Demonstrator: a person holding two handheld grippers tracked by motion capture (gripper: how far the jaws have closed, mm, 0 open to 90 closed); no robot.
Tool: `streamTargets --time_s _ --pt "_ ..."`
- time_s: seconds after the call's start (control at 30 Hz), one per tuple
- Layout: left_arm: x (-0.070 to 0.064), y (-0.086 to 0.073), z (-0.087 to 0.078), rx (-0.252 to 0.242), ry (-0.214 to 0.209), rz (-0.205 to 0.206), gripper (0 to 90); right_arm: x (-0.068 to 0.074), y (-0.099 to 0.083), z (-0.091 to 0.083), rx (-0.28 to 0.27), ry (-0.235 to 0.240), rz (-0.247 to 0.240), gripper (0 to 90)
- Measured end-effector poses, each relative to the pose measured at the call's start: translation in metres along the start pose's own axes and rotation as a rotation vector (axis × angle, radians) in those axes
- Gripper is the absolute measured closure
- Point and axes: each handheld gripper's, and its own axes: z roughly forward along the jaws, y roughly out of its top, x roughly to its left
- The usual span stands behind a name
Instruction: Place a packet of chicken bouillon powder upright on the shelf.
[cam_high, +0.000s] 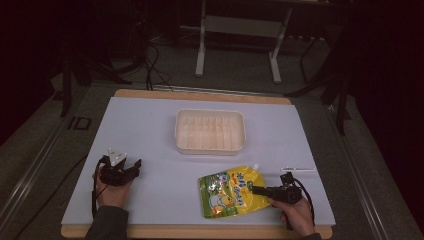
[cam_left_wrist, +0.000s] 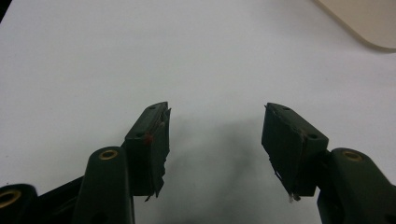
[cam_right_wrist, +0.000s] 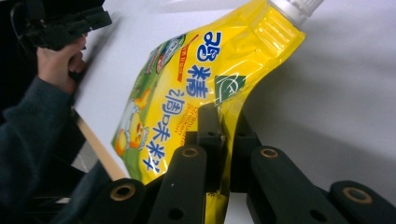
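A yellow and green spouted pouch lies on the white table cover at the front right, its white cap toward the tray. My right gripper is shut on the pouch's right edge; in the right gripper view the pouch runs up between the closed black jaws, and my right gripper pinches its side seam. My left gripper rests at the front left, open, with nothing between its fingertips. It hangs over bare white cover, as the left gripper shows in its own view.
A cream plastic tray with ribbed walls stands mid-table, beyond the pouch; its corner appears in the left gripper view. A thin white stick lies right of the pouch. The wooden table edge runs along the front.
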Motion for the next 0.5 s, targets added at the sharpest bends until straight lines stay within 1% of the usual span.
streamTargets --time_s 0.07,0.13,0.2,0.23,0.37,0.5 --pt "0.0 0.0 0.0 0.001 0.0 0.002 41.4 0.001 0.001 -0.002 -0.003 0.018 0.002 89.3" --pt "0.0 0.0 0.0 0.0 0.001 0.002 41.4 0.004 0.002 -0.002 -0.01 0.02 -0.012 89.4" --pt "0.0 0.0 0.0 -0.001 0.001 0.001 41.4 0.005 0.003 -0.004 -0.013 0.029 -0.001 89.8" --pt "0.0 0.0 0.0 -0.001 0.001 0.002 41.4 0.006 0.003 -0.004 -0.015 0.031 -0.005 89.8" --pt "0.0 0.0 0.0 -0.004 -0.002 0.001 41.4 0.012 0.004 -0.006 -0.02 0.026 -0.015 90.0" --pt "0.0 0.0 -0.001 -0.004 -0.001 0.0 41.4 0.016 0.006 -0.008 -0.026 0.032 -0.015 90.0"
